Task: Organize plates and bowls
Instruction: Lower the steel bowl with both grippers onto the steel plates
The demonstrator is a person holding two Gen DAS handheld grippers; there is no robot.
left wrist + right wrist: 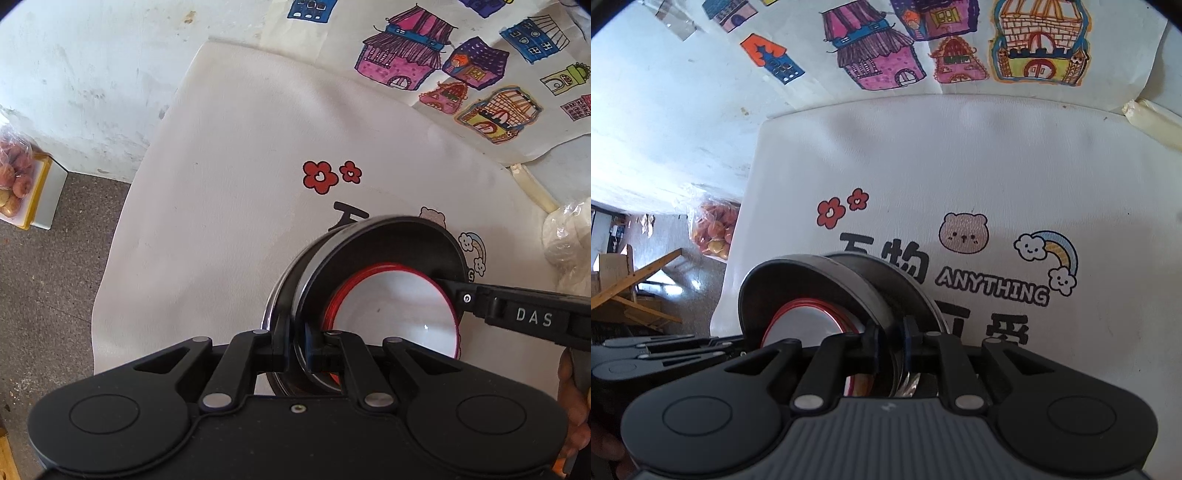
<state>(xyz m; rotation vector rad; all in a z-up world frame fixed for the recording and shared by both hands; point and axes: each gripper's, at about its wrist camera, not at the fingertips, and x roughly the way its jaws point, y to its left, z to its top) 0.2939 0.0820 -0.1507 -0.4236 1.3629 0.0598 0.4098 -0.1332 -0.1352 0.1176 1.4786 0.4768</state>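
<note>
A: What are the two grippers dealing with?

B: A round black metal dish with a silvery rim (384, 251) is sitting tilted over the white printed tablecloth (221, 221), and a shallow white bowl with a red rim (399, 302) is nesting inside it. There is possibly a second steel dish stacked under the black one, though the fisheye is bending it too much to be sure.

A: How is the left gripper (300, 345) standing?

B: Its jaws are pinched almost together, clamping the near edge of the black dish between the pads.

A: And the right gripper (891, 341)?

B: It is gripping the opposite edge of the same dish (820, 280), jaws narrow, with the red-rimmed bowl (809, 325) showing just left of its fingers. In the left view its black arm marked DAS is reaching in from the right side.

A: Where is all this sitting?

B: Near the front of the cloth, below the red flower print (321, 176) and partly covering the black lettering.
</note>
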